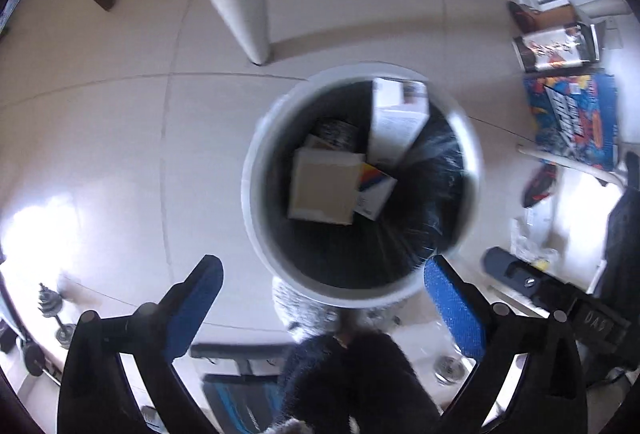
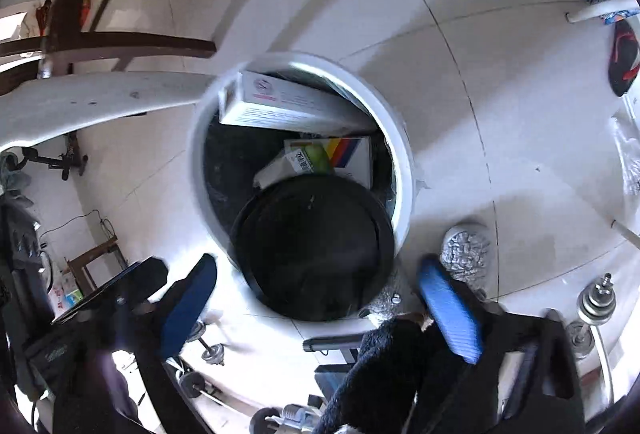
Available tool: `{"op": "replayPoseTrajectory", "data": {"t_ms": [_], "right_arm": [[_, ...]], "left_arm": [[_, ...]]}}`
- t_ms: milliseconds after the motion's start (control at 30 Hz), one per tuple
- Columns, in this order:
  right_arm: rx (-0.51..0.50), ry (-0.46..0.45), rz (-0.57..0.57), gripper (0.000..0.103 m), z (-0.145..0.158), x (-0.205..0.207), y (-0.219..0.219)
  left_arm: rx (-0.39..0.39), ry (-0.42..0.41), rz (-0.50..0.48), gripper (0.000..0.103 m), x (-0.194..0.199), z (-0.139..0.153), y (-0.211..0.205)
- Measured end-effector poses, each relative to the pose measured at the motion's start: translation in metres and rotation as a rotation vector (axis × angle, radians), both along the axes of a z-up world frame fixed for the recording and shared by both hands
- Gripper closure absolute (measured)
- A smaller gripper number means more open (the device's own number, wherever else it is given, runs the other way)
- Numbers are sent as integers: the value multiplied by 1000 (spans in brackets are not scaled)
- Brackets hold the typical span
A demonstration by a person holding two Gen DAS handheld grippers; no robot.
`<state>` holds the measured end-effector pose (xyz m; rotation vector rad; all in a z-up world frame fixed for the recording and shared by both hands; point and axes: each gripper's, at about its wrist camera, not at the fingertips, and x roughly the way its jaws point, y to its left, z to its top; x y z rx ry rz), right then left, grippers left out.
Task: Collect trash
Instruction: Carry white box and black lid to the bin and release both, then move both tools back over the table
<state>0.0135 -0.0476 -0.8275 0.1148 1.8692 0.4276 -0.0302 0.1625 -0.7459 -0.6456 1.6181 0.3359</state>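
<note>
The round white trash bin with a black bag inside (image 1: 256,193) stood on the pale tiled floor (image 1: 100,133), and it already held a lot — a flat tan cardboard box (image 1: 324,185), a white box with small print (image 1: 398,121) leaning on the rim, and a white box with a colour stripe (image 2: 344,153). In the right view, a round black plastic lid (image 2: 312,246) sat in the bin's mouth, on top of the boxes. So much of the job looked done. The left tool (image 1: 320,294) was spread wide and held nothing. The right tool (image 2: 320,294) was spread wide too — also empty. Some bright comic papers (image 1: 572,121) and a crumpled silver foil ball (image 2: 466,248) lay on the floor near the bin; they might be trash left to pick up.
</note>
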Motion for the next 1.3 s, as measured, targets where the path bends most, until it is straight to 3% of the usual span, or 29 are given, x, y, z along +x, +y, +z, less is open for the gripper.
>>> {"op": "replayPoseTrajectory", "data": {"t_ms": [100, 367, 667, 1033, 1300], "right_arm": [[-35, -33, 27, 0, -1, -3, 3], [-186, -210, 201, 0, 47, -9, 18], [-197, -277, 222, 0, 114, -16, 15], [-184, -364, 272, 0, 235, -35, 8], [-160, -396, 298, 0, 346, -56, -2]], "left_arm": [[77, 9, -11, 0, -10, 10, 3], [148, 18, -26, 0, -26, 43, 4], [185, -23, -10, 0, -39, 104, -8], [193, -55, -5, 0, -64, 201, -39], [187, -81, -1, 0, -82, 283, -51]]}}
